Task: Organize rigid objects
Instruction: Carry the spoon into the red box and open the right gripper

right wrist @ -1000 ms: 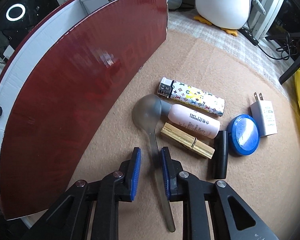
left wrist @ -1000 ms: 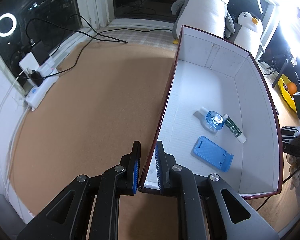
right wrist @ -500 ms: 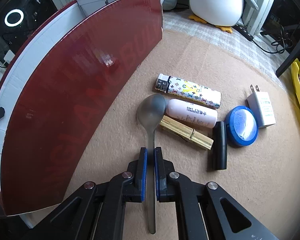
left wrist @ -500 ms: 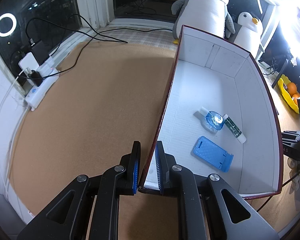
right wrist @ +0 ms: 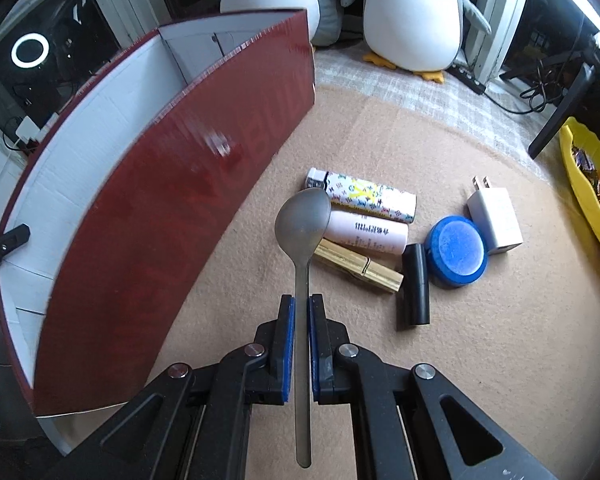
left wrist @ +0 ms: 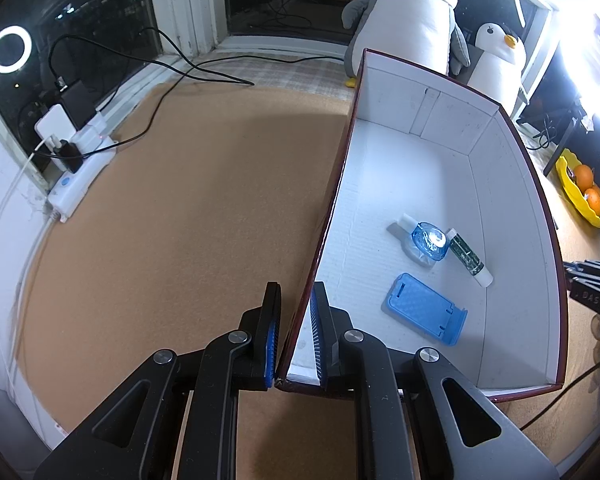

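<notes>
right gripper (right wrist: 300, 320): clenched on the handle of a grey metal spoon (right wrist: 303, 224). the pads press the handle from both sides; the bowl points away from the camera and overlaps the end of a patterned lighter (right wrist: 370, 197) and a pink tube (right wrist: 366, 236) in the view. whether the spoon touches them cannot be told. the handle end sticks out behind the jaws.

on the tan mat (right wrist: 460, 360), just right of the spoon: a wooden clothespin (right wrist: 360, 266), a black cylinder (right wrist: 415, 285), a blue round lid (right wrist: 457, 251), a white plug adapter (right wrist: 495, 216). the items lie close together, several touching.

the box (right wrist: 160, 220), dark red outside and white inside, stands to the left of this cluster.

left gripper (left wrist: 296, 334): clamped on the near corner of the box's left wall (left wrist: 328, 216), one pad outside, one inside.

inside the box, on its white floor: a blue phone stand (left wrist: 424, 308), a small clear blue bottle (left wrist: 426, 238), a green tube with a white cap (left wrist: 469, 258). the bottle and the green tube lie side by side, the stand near them, closer to the camera.

two plush penguins (left wrist: 416, 20) stand behind the box.
</notes>
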Available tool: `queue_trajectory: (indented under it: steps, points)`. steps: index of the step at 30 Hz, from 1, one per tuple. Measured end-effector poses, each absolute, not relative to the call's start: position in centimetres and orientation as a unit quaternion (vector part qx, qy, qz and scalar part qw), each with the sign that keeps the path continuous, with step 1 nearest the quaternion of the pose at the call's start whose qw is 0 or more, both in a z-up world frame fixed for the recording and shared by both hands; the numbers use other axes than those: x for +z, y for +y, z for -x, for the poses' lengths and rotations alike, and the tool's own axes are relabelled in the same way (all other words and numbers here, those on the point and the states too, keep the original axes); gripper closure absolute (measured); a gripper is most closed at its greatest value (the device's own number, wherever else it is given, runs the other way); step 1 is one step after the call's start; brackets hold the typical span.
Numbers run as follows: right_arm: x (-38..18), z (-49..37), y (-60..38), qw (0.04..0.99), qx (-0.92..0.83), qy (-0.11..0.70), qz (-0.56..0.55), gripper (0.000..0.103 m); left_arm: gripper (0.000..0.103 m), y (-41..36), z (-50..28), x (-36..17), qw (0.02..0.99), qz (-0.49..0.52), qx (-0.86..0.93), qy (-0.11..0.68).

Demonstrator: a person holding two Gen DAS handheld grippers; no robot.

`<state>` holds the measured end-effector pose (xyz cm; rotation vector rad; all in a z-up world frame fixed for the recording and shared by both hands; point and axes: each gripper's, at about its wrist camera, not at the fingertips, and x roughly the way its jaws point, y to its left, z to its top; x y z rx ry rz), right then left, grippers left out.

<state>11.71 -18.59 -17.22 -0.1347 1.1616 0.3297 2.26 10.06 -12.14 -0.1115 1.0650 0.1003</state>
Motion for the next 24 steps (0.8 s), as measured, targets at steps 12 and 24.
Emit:
queue_trajectory:
  steps: [12, 24]
  points:
    - [-8.5, -12.0, -15.5, 0.852, 0.205, 0.481, 0.035, 0.097, 0.09, 9.7, -2.7, -12.6, 0.857, 0.055, 0.045, 0.51]
    - [-6.1, -15.5, -8.9, 0.848, 0.253, 0.466, 0.022, 0.097, 0.09, 9.9, -3.5, -12.7, 0.857, 0.06, 0.038, 0.511]
